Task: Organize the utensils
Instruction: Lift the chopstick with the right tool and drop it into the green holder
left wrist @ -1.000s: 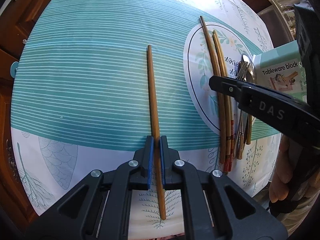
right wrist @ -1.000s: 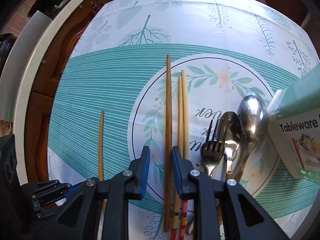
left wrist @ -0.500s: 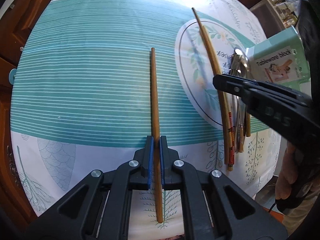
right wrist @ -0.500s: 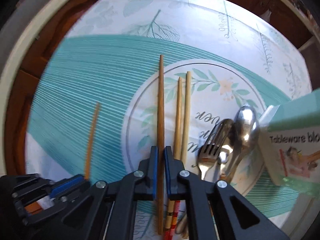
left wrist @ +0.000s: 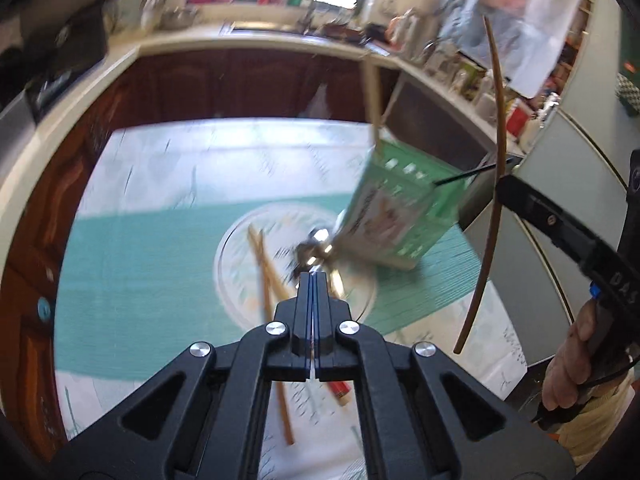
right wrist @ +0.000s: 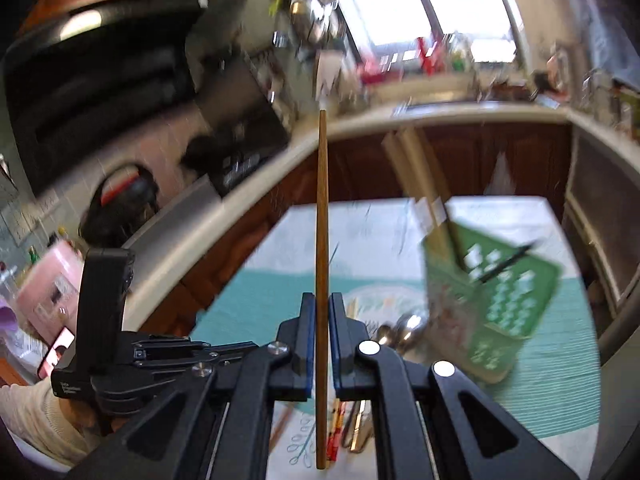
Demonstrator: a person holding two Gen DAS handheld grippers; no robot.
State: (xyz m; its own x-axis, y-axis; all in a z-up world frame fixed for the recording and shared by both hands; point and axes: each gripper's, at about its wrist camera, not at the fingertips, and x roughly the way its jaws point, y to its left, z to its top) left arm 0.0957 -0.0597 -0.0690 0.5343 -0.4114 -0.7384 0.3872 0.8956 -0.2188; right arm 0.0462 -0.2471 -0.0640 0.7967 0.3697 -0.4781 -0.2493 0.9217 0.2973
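Observation:
My right gripper (right wrist: 320, 304) is shut on a brown chopstick (right wrist: 321, 216) and holds it upright above the table; the chopstick (left wrist: 494, 184) also shows at the right of the left wrist view. My left gripper (left wrist: 313, 280) is shut and no chopstick shows between its pads. A green tableware block (left wrist: 396, 216) stands at the right of the mat, with a blurred light stick (left wrist: 372, 92) rising from it. Two light chopsticks (left wrist: 264, 276), a fork and spoons (left wrist: 316, 248) lie on the round print. The block (right wrist: 492, 304) and spoons (right wrist: 404, 328) also show in the right wrist view.
A teal striped mat (left wrist: 140, 280) covers the table. Brown cabinets and a cream counter (left wrist: 248, 44) curve behind it. A fridge-like grey surface (left wrist: 560, 184) stands at the right. The person's hand (left wrist: 568, 368) holds the right gripper.
Both grippers have lifted and tilted up from the table. The right gripper has raised its chopstick upright. The left gripper's chopstick is gone from its jaws. The views are blurred by motion.

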